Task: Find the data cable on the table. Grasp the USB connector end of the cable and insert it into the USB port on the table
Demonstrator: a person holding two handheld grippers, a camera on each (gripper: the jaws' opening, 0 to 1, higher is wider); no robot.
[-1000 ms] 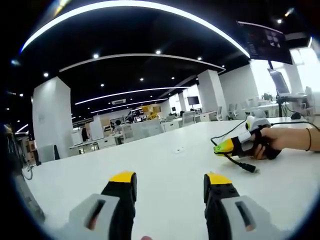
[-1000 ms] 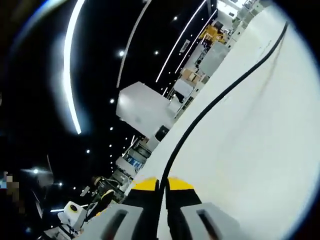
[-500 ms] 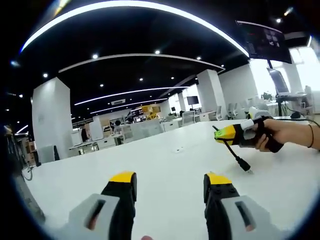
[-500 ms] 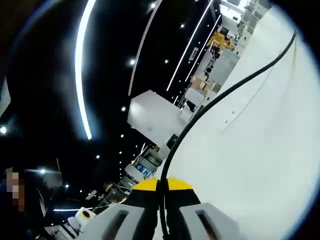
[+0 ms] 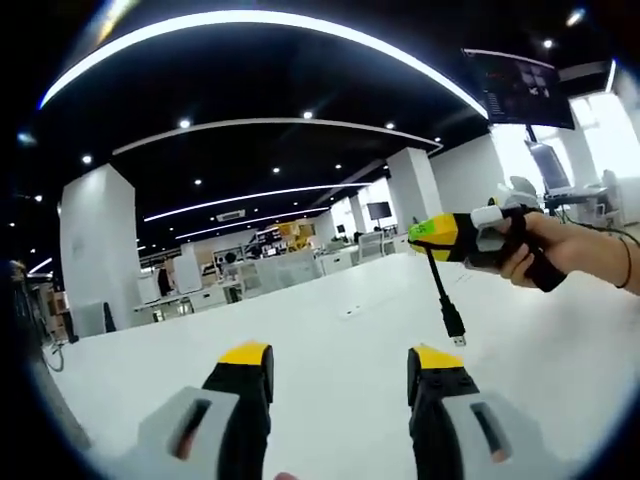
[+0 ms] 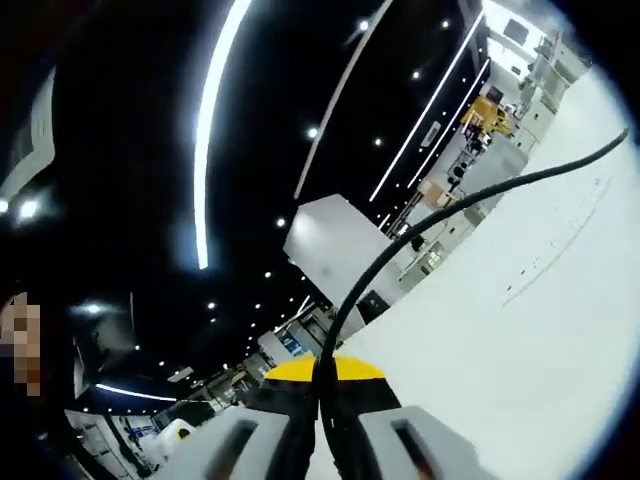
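The right tongs [image 6: 322, 378] are clamped tight on the black cable [image 6: 362, 284], held by a hand [image 5: 545, 250] above the white worktop [image 5: 300, 330]. The cable's USB plug [image 5: 453, 328] dangles downward. The left tongs [image 5: 340, 372] stand wide apart, holding nothing.

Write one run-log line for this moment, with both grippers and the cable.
left gripper open, empty | right gripper shut on data cable | USB connector hangs above table

Both low over shared table [image 5: 330, 335] — right askew
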